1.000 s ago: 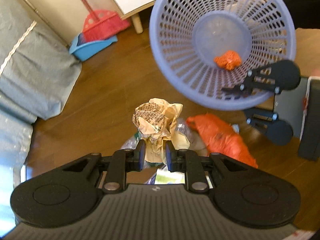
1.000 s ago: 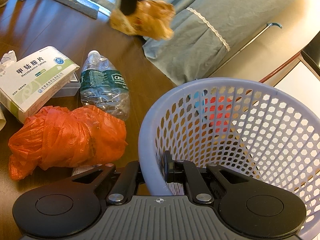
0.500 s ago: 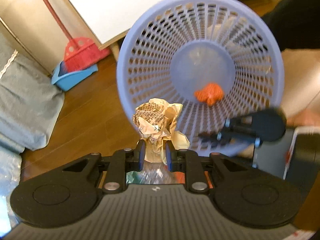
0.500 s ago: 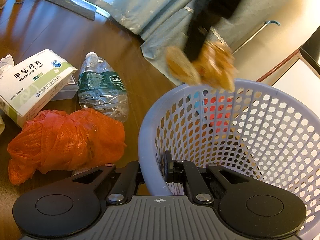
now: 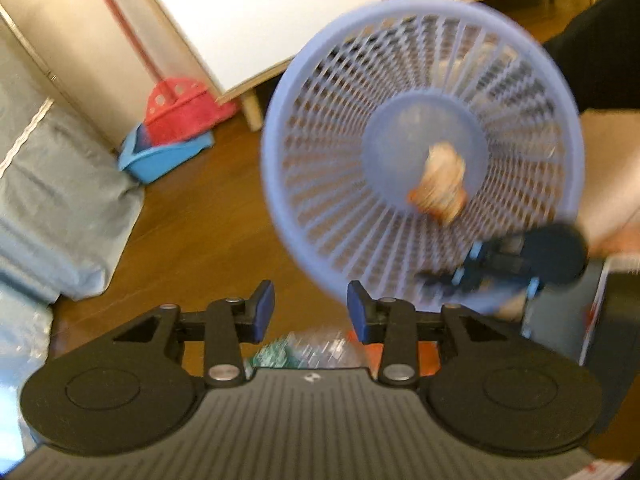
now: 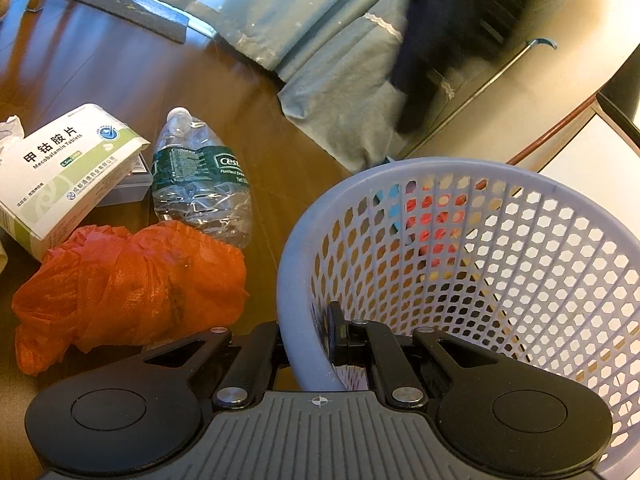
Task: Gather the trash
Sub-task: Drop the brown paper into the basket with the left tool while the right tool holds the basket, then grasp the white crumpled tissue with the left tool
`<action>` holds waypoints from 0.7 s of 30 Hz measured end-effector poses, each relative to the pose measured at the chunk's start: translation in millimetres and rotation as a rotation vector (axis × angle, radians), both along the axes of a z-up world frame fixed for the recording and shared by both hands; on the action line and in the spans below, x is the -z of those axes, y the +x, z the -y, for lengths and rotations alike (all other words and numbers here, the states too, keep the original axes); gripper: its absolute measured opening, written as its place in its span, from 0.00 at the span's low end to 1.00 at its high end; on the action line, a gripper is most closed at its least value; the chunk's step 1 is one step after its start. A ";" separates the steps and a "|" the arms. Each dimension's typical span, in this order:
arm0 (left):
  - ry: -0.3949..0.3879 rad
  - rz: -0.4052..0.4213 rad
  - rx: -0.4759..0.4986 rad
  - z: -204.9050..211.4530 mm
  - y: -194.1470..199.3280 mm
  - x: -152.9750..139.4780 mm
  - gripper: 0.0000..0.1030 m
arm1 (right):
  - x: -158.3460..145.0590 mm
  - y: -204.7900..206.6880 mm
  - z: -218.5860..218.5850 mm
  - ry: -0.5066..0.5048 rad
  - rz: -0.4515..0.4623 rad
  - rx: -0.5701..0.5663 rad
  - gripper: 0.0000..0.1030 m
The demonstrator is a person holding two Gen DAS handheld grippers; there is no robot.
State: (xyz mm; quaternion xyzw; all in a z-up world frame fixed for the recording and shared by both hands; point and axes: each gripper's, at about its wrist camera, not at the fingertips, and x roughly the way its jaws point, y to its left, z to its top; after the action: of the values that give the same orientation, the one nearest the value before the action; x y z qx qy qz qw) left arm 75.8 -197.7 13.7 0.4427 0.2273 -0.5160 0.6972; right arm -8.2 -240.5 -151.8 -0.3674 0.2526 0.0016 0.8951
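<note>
Trash: one crumpled brown paper wad [image 5: 439, 184] lies blurred inside the lavender mesh basket [image 5: 424, 80], over its solid bottom disc, with a small orange scrap just visible at its lower edge.

Left gripper [image 5: 311, 312] — its jaws have just been opening; the blue pads [image 5: 264, 308] stand apart with nothing between them, only floor and a bit of bottle below.

Right gripper [image 6: 306, 336] — fingers pressed together on the basket's near rim [image 6: 292, 280], one finger outside the wall, one inside; the basket is tilted toward the left gripper.

Count on the wood floor [image 6: 120, 68], from the right wrist view: one orange plastic bag [image 6: 128, 284], one crushed clear water bottle [image 6: 200, 184] touching it, one white-and-green tablet box [image 6: 68, 168] resting on a small clear case. One basket. Two grippers.

Beyond: one red broom with blue dustpan [image 5: 168, 136] beside grey-blue bedding [image 5: 52, 200].
</note>
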 end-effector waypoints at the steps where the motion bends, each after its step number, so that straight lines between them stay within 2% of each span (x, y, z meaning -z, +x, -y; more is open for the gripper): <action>1: 0.017 0.009 -0.009 -9.7 4.5 2.1 0.33 | 0.1 -0.6 0.2 -0.001 0.000 -0.001 0.03; 6: 0.096 0.046 -0.043 -60.6 23.9 14.8 0.33 | 0.1 -3.2 1.1 -0.005 -0.003 -0.005 0.03; 10: 0.155 0.043 -0.071 -97.0 35.6 26.3 0.33 | 0.3 -3.5 0.9 -0.008 -0.003 -0.007 0.03; 15: 0.204 -0.011 -0.121 -131.3 43.7 44.8 0.33 | 1.1 -5.8 1.2 -0.016 -0.007 -0.012 0.03; 21: 0.270 -0.110 -0.154 -151.1 36.5 81.0 0.33 | 3.0 -6.7 1.1 -0.024 -0.012 -0.016 0.03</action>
State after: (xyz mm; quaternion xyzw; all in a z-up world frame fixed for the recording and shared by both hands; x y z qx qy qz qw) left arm 112.3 -46.5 -67.3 0.4846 0.3657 -0.4494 0.6553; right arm -14.9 -241.6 -154.8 -0.3802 0.2549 0.0080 0.8891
